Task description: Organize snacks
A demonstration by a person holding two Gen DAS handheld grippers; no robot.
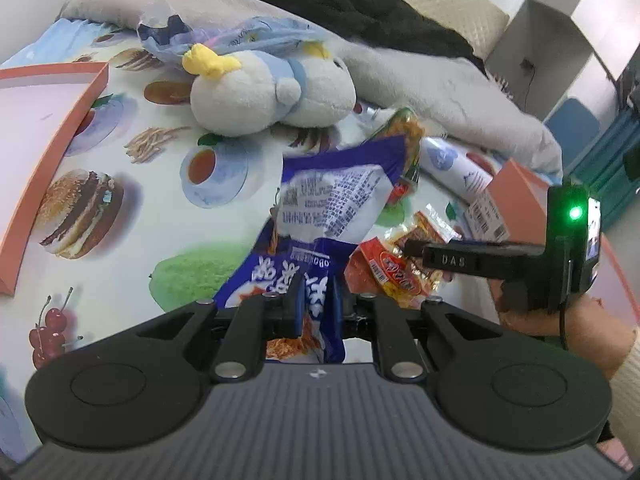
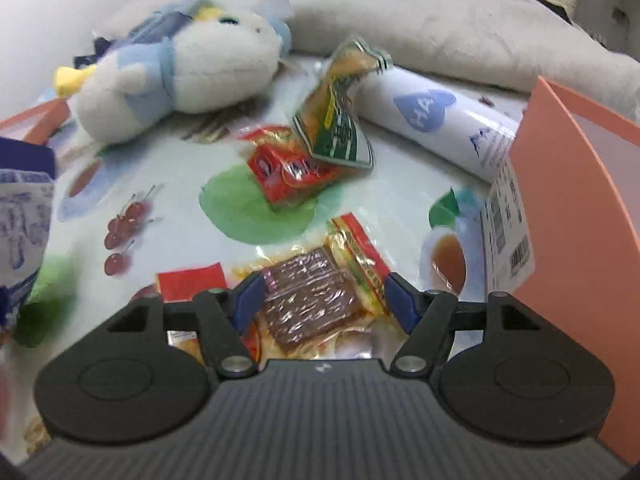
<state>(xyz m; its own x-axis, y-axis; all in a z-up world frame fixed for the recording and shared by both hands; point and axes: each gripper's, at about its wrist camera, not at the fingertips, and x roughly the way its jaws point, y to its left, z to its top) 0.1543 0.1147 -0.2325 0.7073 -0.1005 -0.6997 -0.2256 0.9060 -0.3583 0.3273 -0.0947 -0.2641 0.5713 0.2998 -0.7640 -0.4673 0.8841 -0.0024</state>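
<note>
Left hand-held gripper (image 1: 316, 308) is clamped on the blue snack bag (image 1: 320, 216), lifted above the food-print bed sheet (image 1: 160, 184). Right hand-held gripper (image 2: 322, 304) is spread wide around a clear-wrapped brown snack (image 2: 312, 296) lying on the sheet, near the orange box (image 2: 576, 208) at the bed's right edge.

- Blue snack bag (image 1: 320, 216): large, crinkled, white text panel on its back, held up off the printed cloth, lower edge pinched between blue pads.
- Brown-block packet (image 2: 316, 300): clear wrap with red-gold edge, lying flat.
- Red packet (image 2: 288, 176): clear-wrapped, flat on a green print patch.
- Green-orange packet (image 2: 340, 120): tilted, its lower end overlapping the red packet.
- Red-label packet (image 1: 384, 276): crumpled, beside the blue snack bag.
</note>
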